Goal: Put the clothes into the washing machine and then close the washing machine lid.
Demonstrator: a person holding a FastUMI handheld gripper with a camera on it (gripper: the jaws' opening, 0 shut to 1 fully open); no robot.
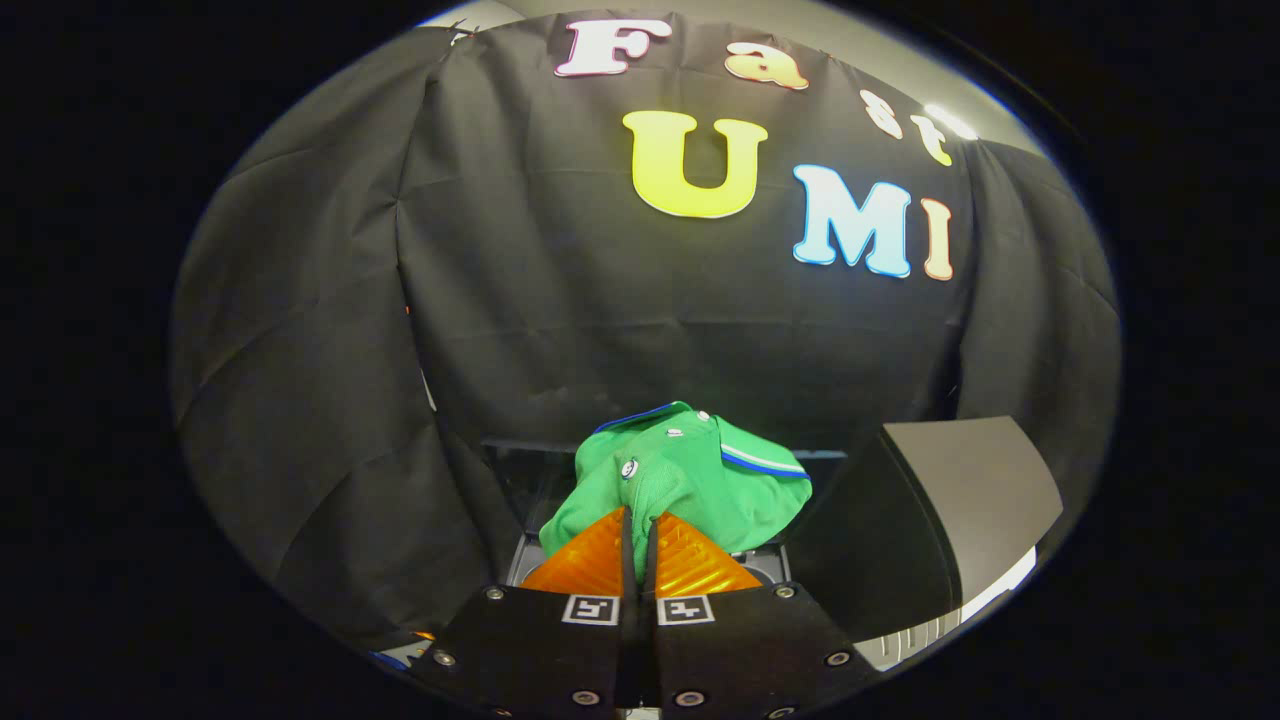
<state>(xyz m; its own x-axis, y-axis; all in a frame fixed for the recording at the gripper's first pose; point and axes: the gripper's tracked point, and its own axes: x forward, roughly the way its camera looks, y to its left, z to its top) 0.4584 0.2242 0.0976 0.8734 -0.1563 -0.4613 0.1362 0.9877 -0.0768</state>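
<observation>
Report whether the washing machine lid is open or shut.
Open: the lid stands raised beside the washer opening, while the fingers pinch the green shirt above it.

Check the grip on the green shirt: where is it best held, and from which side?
The gripper is shut on the green shirt, pinching a bunched fold at its near edge. That looks apt: gathered cloth gives both orange fingers purchase, and the collar hangs beyond them.

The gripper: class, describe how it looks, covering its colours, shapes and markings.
The gripper has two translucent orange fingers, wedge-shaped with ribbed surfaces. They sit on black blocks, each bearing a small square black-and-white marker and silver screw heads at the corners.
</observation>
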